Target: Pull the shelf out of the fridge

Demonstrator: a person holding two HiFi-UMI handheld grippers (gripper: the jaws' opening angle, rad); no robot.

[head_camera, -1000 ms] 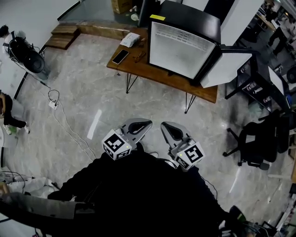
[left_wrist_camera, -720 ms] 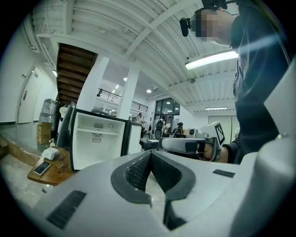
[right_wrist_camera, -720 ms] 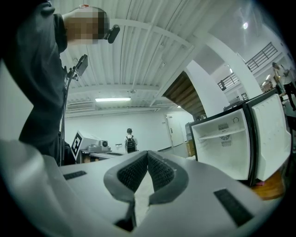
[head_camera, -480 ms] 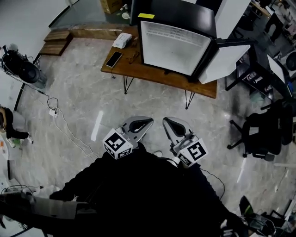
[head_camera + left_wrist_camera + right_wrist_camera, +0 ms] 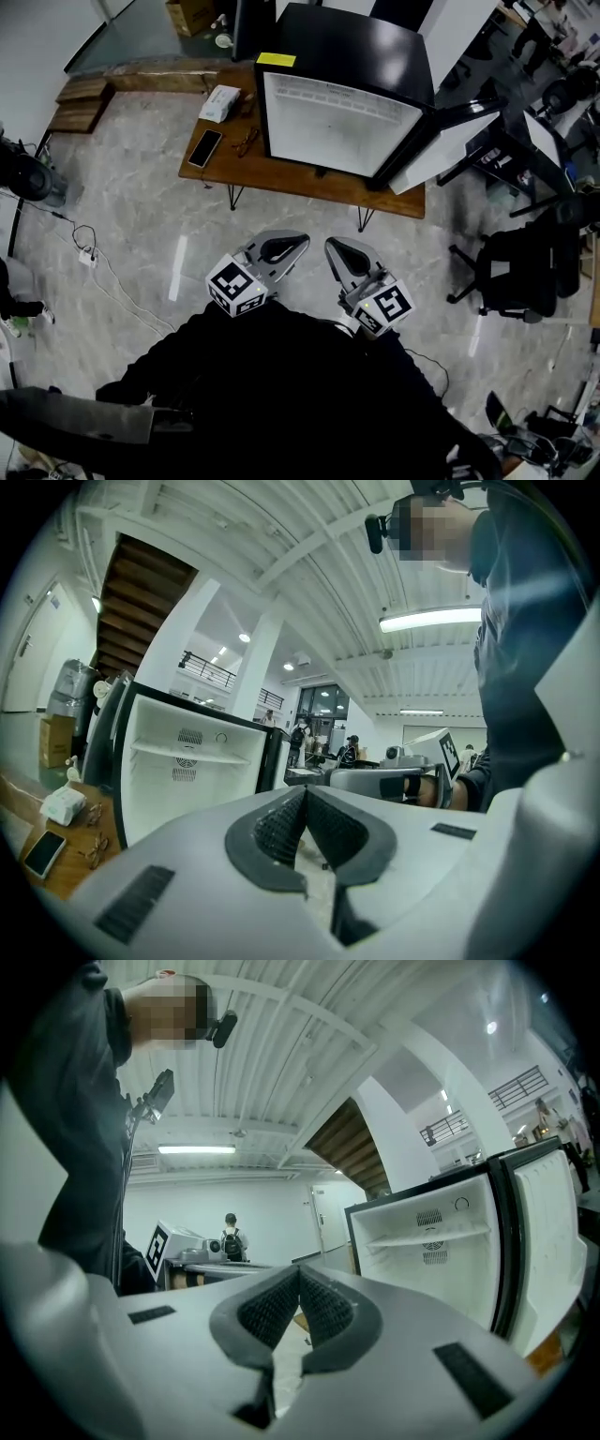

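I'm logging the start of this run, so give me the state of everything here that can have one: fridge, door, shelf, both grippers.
fridge: open, standing on the wooden table.
fridge door: swung wide open.
shelf: in place inside the fridge, not pulled out.
left gripper: shut, empty, apart from the fridge.
right gripper: shut, empty, apart from the fridge.

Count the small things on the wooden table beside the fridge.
3: a white box at the far end, a phone at the left edge, glasses between phone and fridge. More may hide behind it.
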